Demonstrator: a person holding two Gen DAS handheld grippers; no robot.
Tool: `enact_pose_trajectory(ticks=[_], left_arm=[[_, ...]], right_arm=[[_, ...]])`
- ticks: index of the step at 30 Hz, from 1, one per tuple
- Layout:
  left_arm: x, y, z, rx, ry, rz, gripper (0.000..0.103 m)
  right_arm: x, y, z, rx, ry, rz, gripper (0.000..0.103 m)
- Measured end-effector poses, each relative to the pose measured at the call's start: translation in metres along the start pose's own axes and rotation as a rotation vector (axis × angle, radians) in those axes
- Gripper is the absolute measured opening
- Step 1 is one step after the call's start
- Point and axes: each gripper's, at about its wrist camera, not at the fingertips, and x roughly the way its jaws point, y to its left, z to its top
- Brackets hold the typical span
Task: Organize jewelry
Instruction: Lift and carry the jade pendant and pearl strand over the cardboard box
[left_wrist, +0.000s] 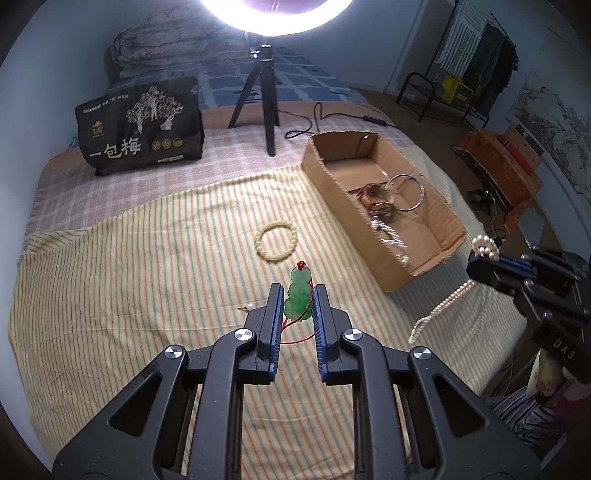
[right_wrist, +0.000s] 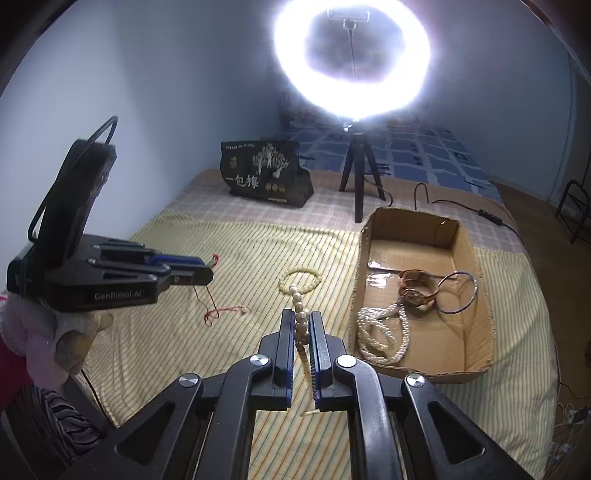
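My left gripper (left_wrist: 298, 295) is black with blue pads, and between them sits a green pendant (left_wrist: 300, 300) on a red cord (right_wrist: 214, 314). My right gripper (right_wrist: 303, 321) has the same black and blue, clamped on a cream-white pearl strand (right_wrist: 301, 321). The bed's blanket (left_wrist: 129, 277) is pale yellow with thin orange and green stripes; toward the far edge lies a pink-and-white checked sheet (left_wrist: 147, 184). A cream bead bracelet (left_wrist: 275, 242) rests mid-blanket. The cardboard box (left_wrist: 332, 181) is brown, holding white pearls (right_wrist: 380, 332), a silver bangle (right_wrist: 458, 293) and a brown watch (right_wrist: 415, 291). The bag (left_wrist: 142, 127) is black with gold print.
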Motion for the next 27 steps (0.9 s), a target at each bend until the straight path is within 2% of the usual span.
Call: enact_pose_trajectory(ticks=[15,21,27], left_arm=[[-0.021,-0.054,0.031,0.054,-0.07,-0.044,0.014],[-0.016,-0.07,0.051,0.074,-0.085,-0.057,0.014],[-0.005,-0.081,0.072,0.085,-0.093,-0.059,0.014]], right_arm=[[-0.058,-0.06,0.025,0.017,-0.095,-0.094,0.005],[-0.072,-0.083,0.037,0.011,-0.115,-0.138,0.005],[-0.074,-0.098,0.046,0.01,-0.124,-0.139,0.005]])
